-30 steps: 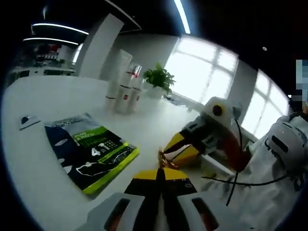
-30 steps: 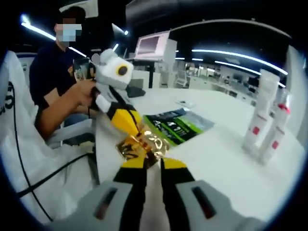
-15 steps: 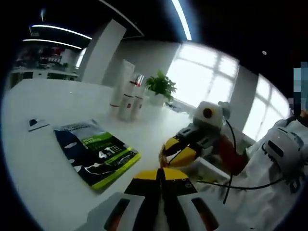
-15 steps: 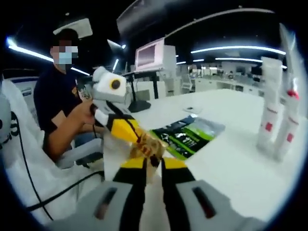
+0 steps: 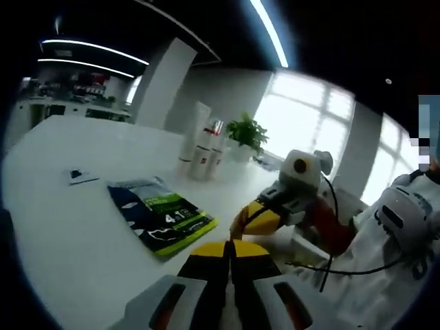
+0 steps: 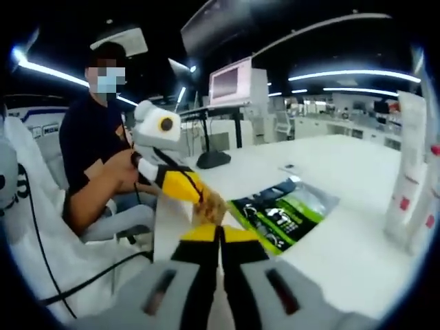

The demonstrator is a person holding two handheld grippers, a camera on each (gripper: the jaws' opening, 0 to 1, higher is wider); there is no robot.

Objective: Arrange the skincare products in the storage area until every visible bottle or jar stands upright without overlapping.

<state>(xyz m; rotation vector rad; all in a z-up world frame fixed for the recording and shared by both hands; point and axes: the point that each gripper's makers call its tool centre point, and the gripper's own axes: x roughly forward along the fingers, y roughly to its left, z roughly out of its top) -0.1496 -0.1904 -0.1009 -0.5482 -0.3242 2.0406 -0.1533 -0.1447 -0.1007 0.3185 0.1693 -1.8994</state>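
Observation:
A small crinkled gold foil packet (image 6: 210,205) hangs over the table edge between the two grippers. My right gripper (image 6: 220,232) is shut, its yellow jaws pressed together on the packet's near end. My left gripper (image 6: 201,196) comes in from the left, held by a hand, and is shut on the far end. In the left gripper view my own jaws (image 5: 231,245) are closed, and the right gripper (image 5: 242,221) points at them from the right. Slim white tubes with red labels (image 5: 203,143) stand upright together at the back of the table, also seen as tubes (image 6: 414,180).
A flat green and dark sachet pack (image 5: 163,216) lies on the white table (image 5: 62,227), also seen as the pack (image 6: 287,213). A small card (image 5: 81,175) lies further left. A potted plant (image 5: 247,133) stands behind the tubes. A person in dark clothes (image 6: 86,151) sits close; a monitor (image 6: 231,82) stands behind.
My right jaws, slightly apart around the gold packet before, are now pressed together. Both views have shifted with the hands, and the tubes have slid toward the right edge of the right gripper view.

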